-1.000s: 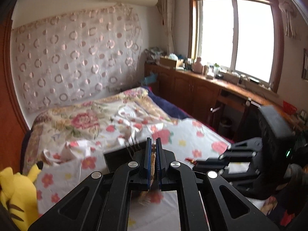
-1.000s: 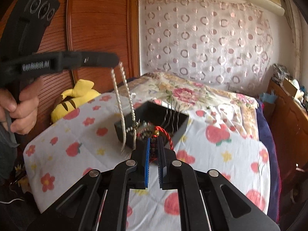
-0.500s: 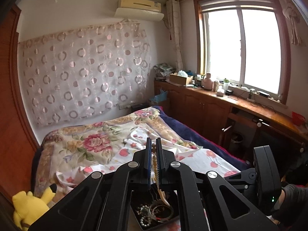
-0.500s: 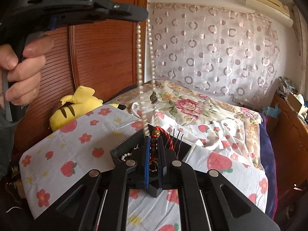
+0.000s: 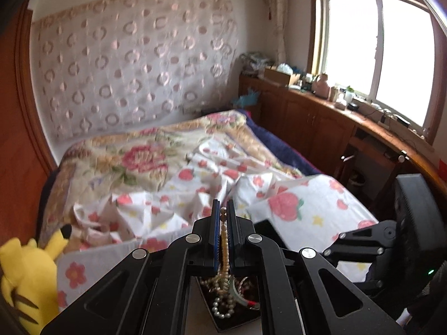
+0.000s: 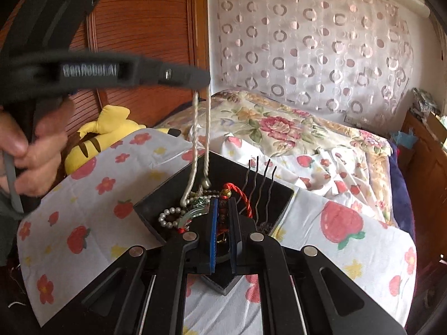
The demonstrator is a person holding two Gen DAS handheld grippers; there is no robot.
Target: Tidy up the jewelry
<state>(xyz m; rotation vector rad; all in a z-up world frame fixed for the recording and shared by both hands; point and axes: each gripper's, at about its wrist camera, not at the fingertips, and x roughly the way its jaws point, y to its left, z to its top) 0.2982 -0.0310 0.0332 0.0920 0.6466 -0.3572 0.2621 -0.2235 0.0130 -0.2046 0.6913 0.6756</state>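
Pearl necklace point(image 6: 195, 150), pinched in the left gripper point(image 5: 223, 215), has sunk since half a second ago; its loop trails into the black tray point(image 6: 282, 195) at 12 o'clock. Right gripper point(image 6: 222, 209) clamps a red cord bracelet point(image 6: 240, 195) there.

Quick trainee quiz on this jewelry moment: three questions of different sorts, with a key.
1. True or false: the left tongs are shut on the pearl necklace.
2. Multiple choice: what do the right tongs grip? A) hair comb B) red cord bracelet C) yellow plush toy
3. Fill in: the necklace's lower end hangs into the black ___ on the bedsheet.

Key
1. True; the strand hangs from the left tongs.
2. B, the red cord bracelet.
3. tray; other beads lie in it.
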